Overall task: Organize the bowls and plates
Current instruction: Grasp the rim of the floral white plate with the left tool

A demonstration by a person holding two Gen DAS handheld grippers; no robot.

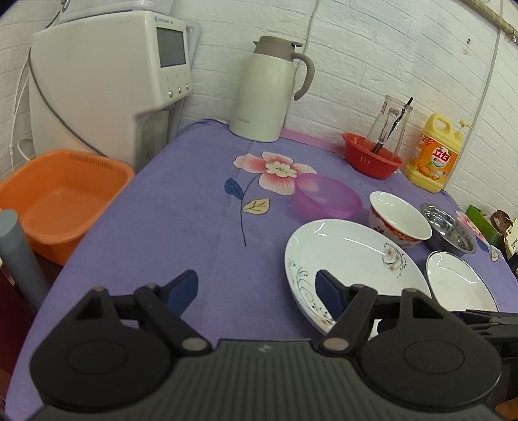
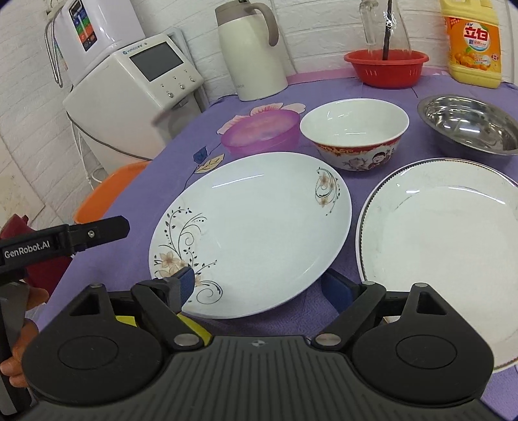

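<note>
Red basket with glass bottle inside; both grippers' fingers spread, empty.

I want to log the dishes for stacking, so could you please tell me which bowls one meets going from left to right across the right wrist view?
Purple plastic bowl → white ceramic bowl with the red patterned band → stainless steel bowl.

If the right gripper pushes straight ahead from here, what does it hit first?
Most likely the floral plate: the open right gripper already straddles its near rim. Whether it clears the rim is unclear; beyond stands the red-patterned bowl.
</note>
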